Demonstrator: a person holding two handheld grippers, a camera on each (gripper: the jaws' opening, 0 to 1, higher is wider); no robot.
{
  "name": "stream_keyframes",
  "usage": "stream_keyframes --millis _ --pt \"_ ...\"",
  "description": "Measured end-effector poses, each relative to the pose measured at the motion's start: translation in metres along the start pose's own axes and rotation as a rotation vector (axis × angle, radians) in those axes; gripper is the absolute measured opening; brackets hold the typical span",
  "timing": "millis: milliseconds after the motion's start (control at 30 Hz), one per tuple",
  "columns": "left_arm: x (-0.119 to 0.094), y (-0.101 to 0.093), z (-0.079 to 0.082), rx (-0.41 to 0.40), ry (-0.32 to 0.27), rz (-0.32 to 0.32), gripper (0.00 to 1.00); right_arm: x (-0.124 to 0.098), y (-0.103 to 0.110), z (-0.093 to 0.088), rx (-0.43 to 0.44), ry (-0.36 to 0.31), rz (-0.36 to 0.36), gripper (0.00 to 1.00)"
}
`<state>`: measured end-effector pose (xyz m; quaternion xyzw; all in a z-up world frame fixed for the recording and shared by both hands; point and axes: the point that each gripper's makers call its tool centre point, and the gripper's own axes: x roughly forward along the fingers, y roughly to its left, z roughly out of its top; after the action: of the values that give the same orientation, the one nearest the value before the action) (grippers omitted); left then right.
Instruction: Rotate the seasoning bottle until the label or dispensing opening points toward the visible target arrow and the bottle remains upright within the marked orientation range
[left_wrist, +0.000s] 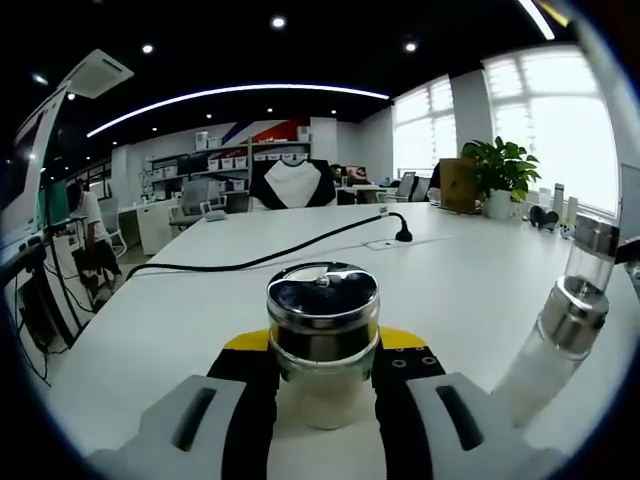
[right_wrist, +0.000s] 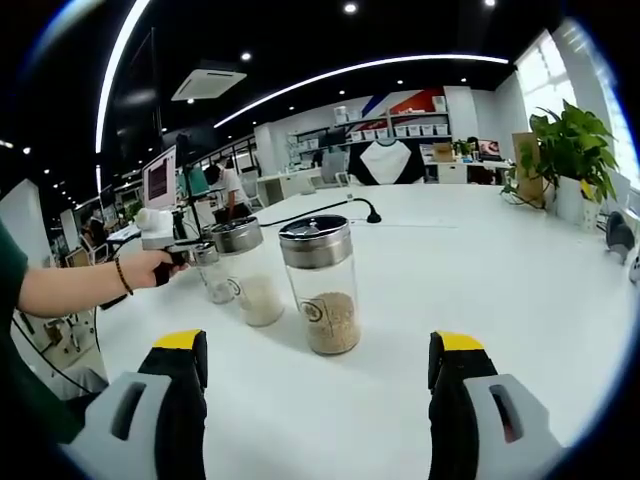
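While three bottles (right_wrist: 320, 285) stand, left gripper (left_wrist: 325, 385) grips one.

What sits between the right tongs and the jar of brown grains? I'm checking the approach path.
Nothing: in the right gripper view, bare white table lies between the open right tongs and the jar.

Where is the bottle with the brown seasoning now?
In the right gripper view, the brown seasoning bottle stands upright on the white table, center, ahead of the open right tool, with the white-filled bottle beside it.
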<state>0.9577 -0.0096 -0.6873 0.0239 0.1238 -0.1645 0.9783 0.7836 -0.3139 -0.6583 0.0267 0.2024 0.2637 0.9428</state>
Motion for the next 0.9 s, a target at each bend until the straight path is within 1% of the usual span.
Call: stream_keyframes --millis 100,200,400,900 --pt "-0.007 -0.005 -0.002 0.004 -0.003 -0.013 0.38 0.000 0.001 0.000 -0.002 0.000 0.003 0.94" --pt "-0.014 -0.008 -0.003 0.007 -0.008 -0.022 0.38 0.000 0.003 0.004 0.005 -0.023 0.013 0.94" --pt "-0.029 -0.014 -0.006 0.005 -0.008 -0.030 0.38 0.000 0.003 0.003 0.003 -0.019 0.012 0.94" --pt "-0.057 -0.026 -0.017 -0.011 -0.021 -0.019 0.38 0.001 0.004 0.002 0.000 -0.014 0.012 0.94"
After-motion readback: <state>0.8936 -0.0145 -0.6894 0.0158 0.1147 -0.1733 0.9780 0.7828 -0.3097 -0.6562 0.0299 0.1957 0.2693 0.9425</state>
